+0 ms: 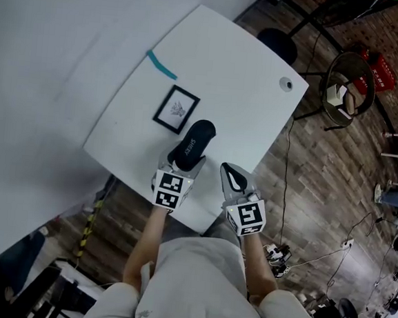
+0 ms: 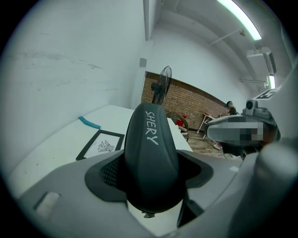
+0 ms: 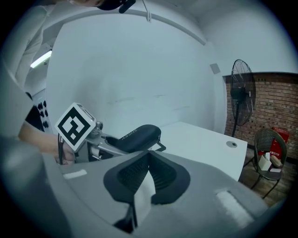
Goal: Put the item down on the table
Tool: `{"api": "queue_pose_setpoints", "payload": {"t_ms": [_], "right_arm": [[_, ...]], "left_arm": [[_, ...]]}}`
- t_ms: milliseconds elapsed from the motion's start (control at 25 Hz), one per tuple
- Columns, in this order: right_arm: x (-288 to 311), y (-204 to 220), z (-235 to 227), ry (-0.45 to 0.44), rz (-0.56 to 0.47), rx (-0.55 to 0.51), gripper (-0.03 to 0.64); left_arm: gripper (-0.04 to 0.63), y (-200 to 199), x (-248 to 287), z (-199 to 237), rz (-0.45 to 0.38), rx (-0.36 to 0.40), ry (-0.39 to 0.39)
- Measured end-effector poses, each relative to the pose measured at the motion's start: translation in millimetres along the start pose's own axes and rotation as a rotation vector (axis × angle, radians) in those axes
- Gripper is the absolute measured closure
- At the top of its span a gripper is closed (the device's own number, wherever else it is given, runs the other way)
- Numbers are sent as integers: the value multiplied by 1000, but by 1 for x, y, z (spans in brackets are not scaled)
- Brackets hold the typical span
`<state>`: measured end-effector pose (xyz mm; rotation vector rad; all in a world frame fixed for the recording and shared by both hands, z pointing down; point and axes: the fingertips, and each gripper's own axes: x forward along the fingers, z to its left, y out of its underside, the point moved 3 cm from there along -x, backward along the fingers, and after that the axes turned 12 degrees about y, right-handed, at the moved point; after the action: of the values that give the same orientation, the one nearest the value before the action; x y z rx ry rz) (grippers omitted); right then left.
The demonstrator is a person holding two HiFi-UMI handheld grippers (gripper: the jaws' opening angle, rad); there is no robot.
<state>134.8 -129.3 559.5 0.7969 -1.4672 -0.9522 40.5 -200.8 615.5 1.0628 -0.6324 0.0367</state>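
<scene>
Plainly, the black case (image 2: 151, 158) reads "SHERY".

Head view, looking steeply down. The left gripper (image 1: 187, 162) clasps a black oval zip case (image 1: 192, 144) lettered "SHERY", seen over the near part of a white square table (image 1: 241, 75). The right gripper (image 1: 231, 175), jaws together and empty, lies just beside it. On the table are a black-framed picture (image 1: 176, 108) and a teal tape strip (image 1: 161, 65).

The black oval case (image 1: 192, 144), lettered SHERY, is clamped between my left fingers (image 2: 104, 174), its long end jutting forward past them over the white tabletop (image 1: 248, 76).
</scene>
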Motion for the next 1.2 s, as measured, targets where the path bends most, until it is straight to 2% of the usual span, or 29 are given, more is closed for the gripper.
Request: {"api": "queue_pose_setpoints", "payload": {"t_ms": [400, 840, 1200], "right_arm": [[30, 19, -15, -85, 73, 13, 612], [49, 39, -32, -93, 126, 31, 612], [53, 40, -40, -99, 149, 34, 612]], "left_arm": [[255, 11, 38, 17, 81, -37, -35], [252, 33, 63, 30, 180, -65, -47], [249, 36, 73, 31, 224, -70, -54]]}}
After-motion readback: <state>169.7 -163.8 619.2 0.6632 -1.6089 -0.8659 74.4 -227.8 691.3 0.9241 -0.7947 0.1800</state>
